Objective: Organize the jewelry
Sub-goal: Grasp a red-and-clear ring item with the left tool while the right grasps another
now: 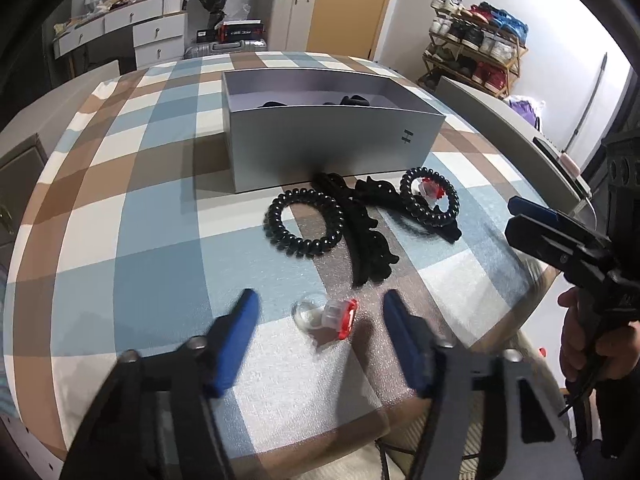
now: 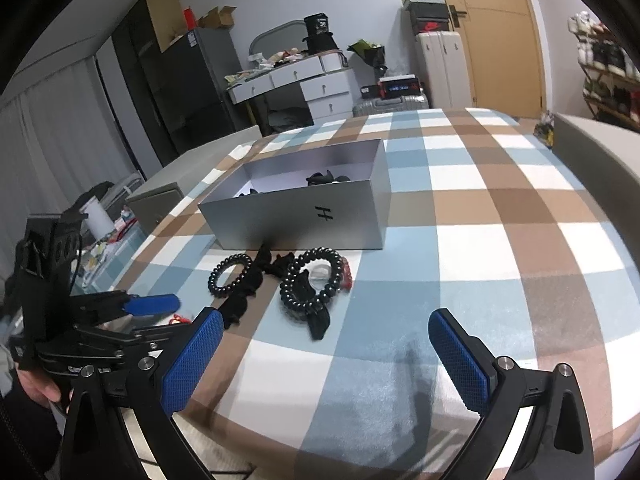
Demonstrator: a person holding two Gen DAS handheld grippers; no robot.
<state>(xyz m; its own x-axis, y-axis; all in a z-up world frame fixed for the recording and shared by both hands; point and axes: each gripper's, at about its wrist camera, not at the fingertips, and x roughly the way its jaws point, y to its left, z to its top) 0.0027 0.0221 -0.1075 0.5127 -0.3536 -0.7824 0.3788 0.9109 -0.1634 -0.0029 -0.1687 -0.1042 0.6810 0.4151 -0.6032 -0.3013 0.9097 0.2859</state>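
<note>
Blue, brown and white checked cloth (image 1: 160, 240) all over the table, rounded edge close at 6 o'clock in both views. Grey box (image 1: 320, 148) at 12 o'clock, open on top, dark bits inside. Just in front of it, touching in a bunch: two black curly hair rings (image 1: 304, 224), a black claw clip (image 1: 368, 240). Lots of bare cloth at 9 o'clock in the left wrist view, and at 3 o'clock in the right wrist view. Only plain in the left wrist view: small clear and red clip (image 1: 328, 318) lying between the fingers of the left gripper (image 1: 320, 300), fingers apart, not touching it. Only in the right wrist view: right gripper (image 2: 326, 320) spread wide, nothing between, low near the table edge.
</note>
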